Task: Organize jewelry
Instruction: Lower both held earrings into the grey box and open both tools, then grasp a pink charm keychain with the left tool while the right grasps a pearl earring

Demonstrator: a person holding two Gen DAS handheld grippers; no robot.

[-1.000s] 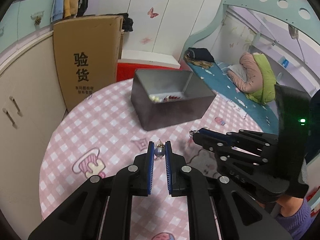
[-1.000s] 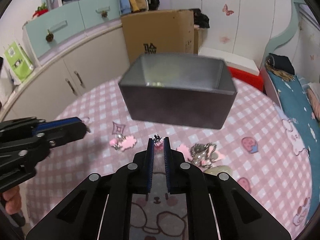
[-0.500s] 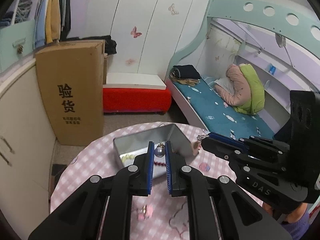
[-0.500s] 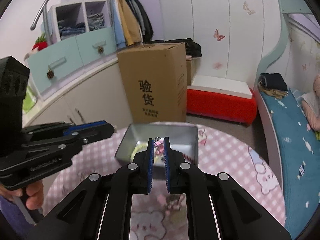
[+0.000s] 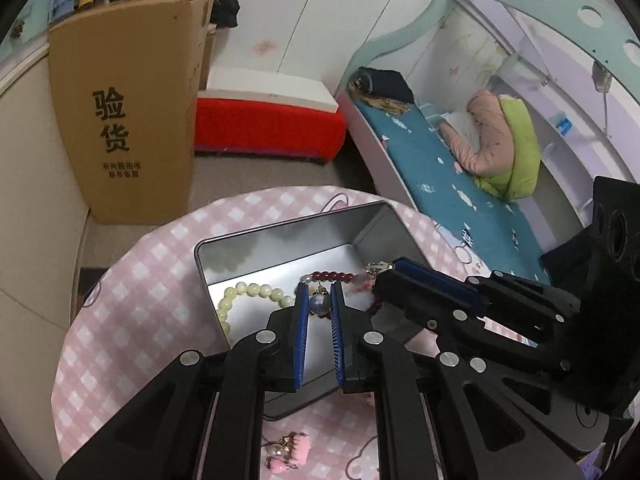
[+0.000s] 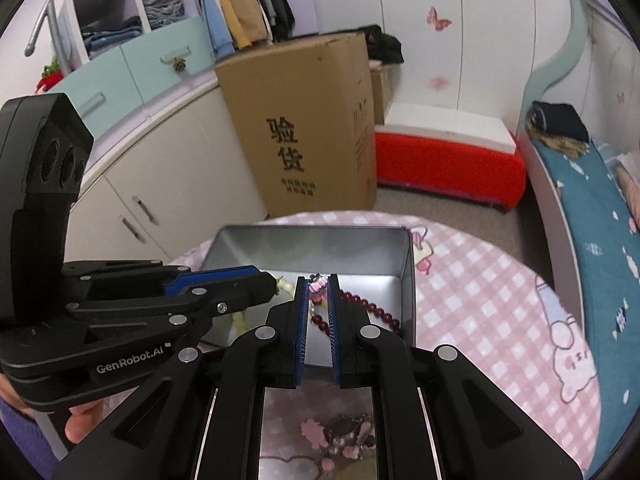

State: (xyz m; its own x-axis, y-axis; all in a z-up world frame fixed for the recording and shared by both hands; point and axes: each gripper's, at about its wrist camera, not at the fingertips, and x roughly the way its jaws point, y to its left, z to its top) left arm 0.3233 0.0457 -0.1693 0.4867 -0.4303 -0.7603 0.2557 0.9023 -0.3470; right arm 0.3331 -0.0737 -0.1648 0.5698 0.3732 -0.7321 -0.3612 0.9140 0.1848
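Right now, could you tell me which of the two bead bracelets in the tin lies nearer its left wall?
The pale cream bead bracelet; the dark red bead bracelet lies further right.

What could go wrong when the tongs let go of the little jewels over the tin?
The left tongs pinch a bead charm and the right tongs a pink charm above the tin. They are close together and might bump. A dropped charm could tangle with the red bracelet or the pale bracelet.
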